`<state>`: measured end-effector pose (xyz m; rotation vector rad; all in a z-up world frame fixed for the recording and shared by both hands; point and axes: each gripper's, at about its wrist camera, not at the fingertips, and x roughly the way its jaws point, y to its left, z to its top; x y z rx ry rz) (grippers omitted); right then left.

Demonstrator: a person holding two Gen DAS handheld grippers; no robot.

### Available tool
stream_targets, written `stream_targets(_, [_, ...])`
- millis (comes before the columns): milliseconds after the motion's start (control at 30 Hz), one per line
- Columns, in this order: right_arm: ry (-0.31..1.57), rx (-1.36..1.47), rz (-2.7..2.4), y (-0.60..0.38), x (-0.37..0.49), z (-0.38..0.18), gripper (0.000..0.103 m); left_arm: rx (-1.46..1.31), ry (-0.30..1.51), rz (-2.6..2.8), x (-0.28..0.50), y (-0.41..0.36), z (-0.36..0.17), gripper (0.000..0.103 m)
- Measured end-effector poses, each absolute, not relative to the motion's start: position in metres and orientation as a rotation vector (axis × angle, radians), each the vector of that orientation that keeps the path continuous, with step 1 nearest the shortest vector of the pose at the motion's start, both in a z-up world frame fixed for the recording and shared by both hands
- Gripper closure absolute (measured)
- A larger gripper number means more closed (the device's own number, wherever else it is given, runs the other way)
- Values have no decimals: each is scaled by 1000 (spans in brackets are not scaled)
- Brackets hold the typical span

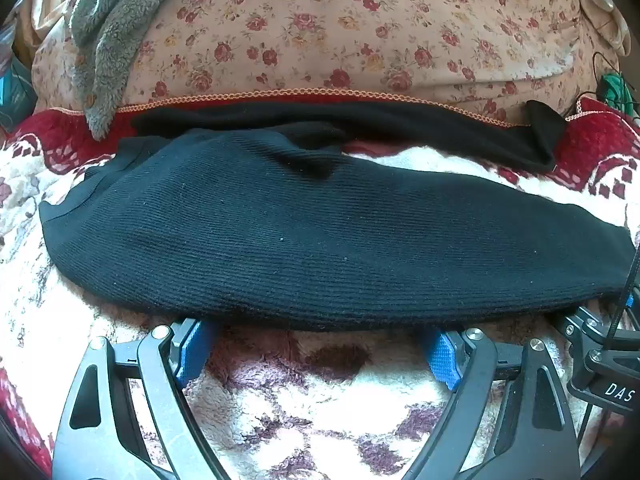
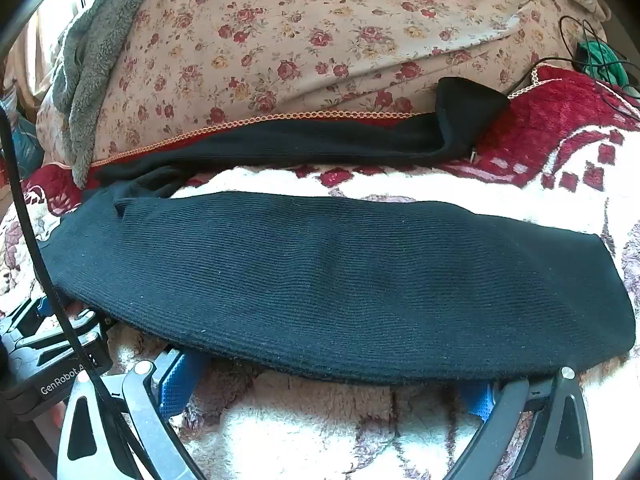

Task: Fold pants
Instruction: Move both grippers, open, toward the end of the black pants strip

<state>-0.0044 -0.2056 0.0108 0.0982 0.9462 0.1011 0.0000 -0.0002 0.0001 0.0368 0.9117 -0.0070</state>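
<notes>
Black ribbed knit pants (image 1: pixel 304 236) lie flat across a fluffy white and maroon blanket (image 1: pixel 288 408). One leg is near me and the other leg (image 1: pixel 400 124) stretches along the back. My left gripper (image 1: pixel 316 354) is open, its blue pads just under the near hem edge. The right gripper's body (image 1: pixel 600 356) shows at the right. In the right wrist view the pants (image 2: pixel 340 280) fill the middle and the far leg (image 2: pixel 320 140) ends in an upturned cuff. My right gripper (image 2: pixel 328 392) is open at the near edge, its fingertips partly hidden by cloth.
A floral quilt (image 1: pixel 340 32) is heaped behind the pants. A grey fleece garment (image 1: pixel 108 40) hangs over its left side. A green object with black cables (image 2: pixel 600 60) lies at the far right. The blanket has a red border (image 2: pixel 560 120).
</notes>
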Motion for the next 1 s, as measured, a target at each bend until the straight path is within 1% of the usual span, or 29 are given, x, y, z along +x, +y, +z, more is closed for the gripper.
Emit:
stream_targets(233, [956, 98, 101, -204, -4, 11, 0, 37, 920, -13, 0, 1, 2, 15])
stream_targets(433, [1000, 125, 131, -213, -3, 18, 0, 25, 924, -55, -22, 11, 8, 16])
stream_targets(533, [1004, 151, 168, -217, -17, 23, 0, 42, 910, -83, -39, 11, 13, 16])
stream_targets(733, [928, 324, 187, -228, -40, 24, 0, 9, 905, -129, -56, 19, 24, 16])
stream_targets(900, [935, 256, 200, -219, -47, 26, 0, 35, 847, -138, -71, 24, 41, 16])
stream_targets(967, [951, 227, 188, -215, -49, 28, 2, 21, 839, -144, -73, 29, 45, 16])
stream_targets(1000, [952, 232, 172, -216, -51, 29, 6, 15, 834, -146, -74, 32, 48, 16])
